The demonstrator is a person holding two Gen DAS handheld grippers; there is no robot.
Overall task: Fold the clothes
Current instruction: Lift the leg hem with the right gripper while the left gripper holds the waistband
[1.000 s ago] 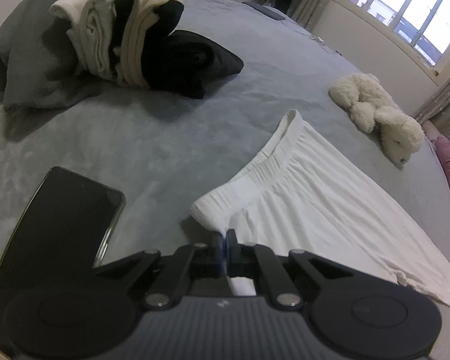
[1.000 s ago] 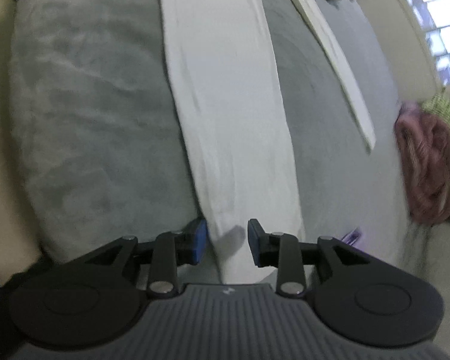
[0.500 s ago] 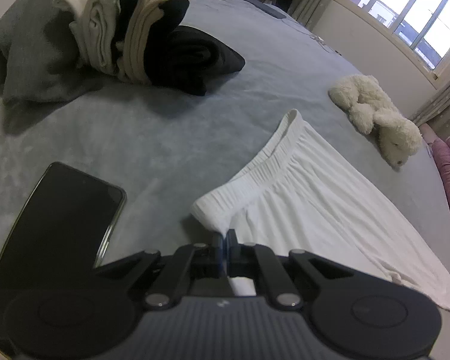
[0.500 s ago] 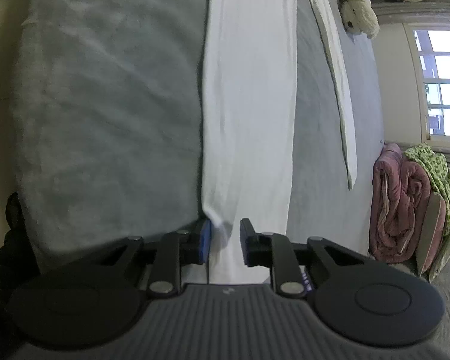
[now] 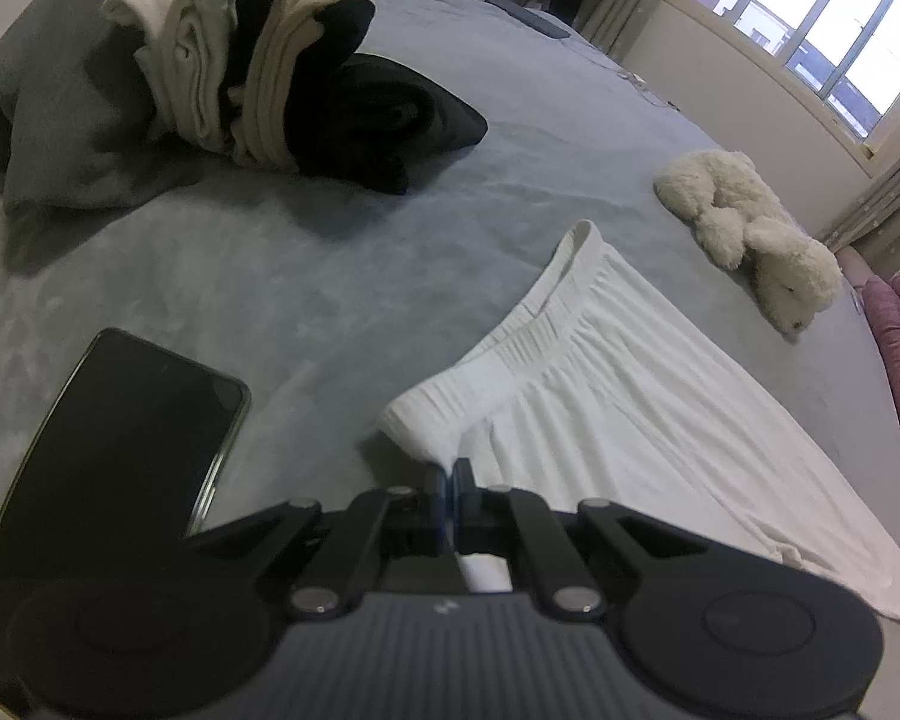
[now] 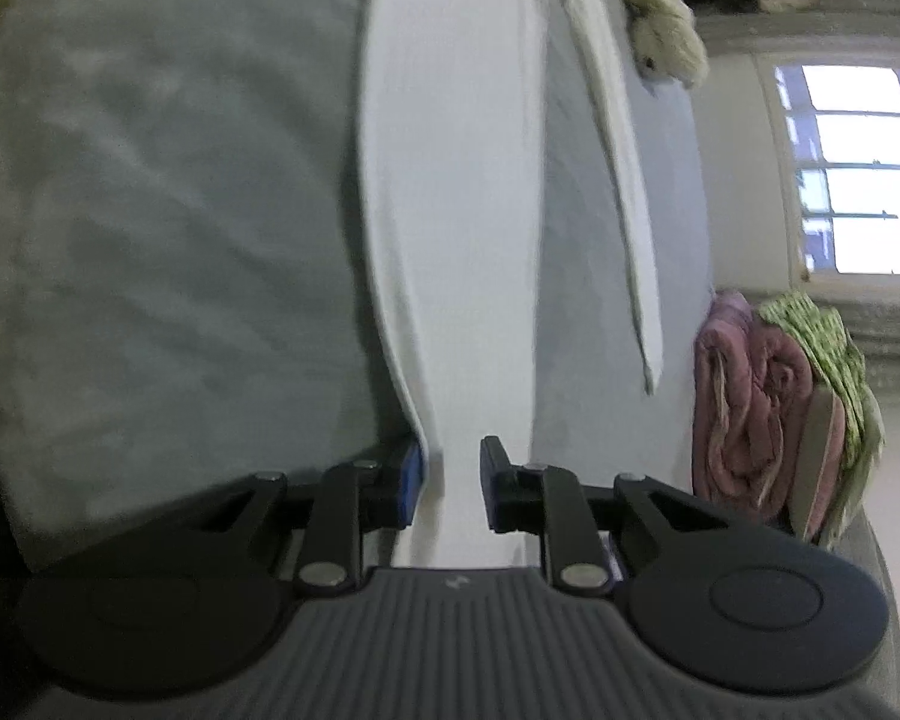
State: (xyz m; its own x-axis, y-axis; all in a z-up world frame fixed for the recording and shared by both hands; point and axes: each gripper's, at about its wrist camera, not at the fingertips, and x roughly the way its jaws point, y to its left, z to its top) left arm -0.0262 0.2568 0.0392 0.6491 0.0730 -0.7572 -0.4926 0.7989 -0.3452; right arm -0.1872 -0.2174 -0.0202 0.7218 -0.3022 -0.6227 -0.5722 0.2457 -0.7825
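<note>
White trousers (image 5: 600, 414) lie on the grey bed (image 5: 330, 276), waistband toward the left gripper. My left gripper (image 5: 448, 483) is shut on the near corner of the waistband. In the right wrist view one trouser leg (image 6: 450, 192) runs away from the gripper along the bed (image 6: 168, 180), the other leg (image 6: 624, 192) lies to its right. My right gripper (image 6: 449, 480) is open, its fingers either side of the leg's hem end.
A stack of folded clothes (image 5: 258, 72) and a grey pillow (image 5: 48, 96) lie at the far left. A black phone (image 5: 126, 438) lies near left. A white plush toy (image 5: 750, 228) lies at right. Pink and green bedding (image 6: 780, 414) is beside the bed.
The right gripper has swung and moved along the trouser leg, and its jaws narrowed then widened again. The left gripper stays shut on the waistband, barely moving.
</note>
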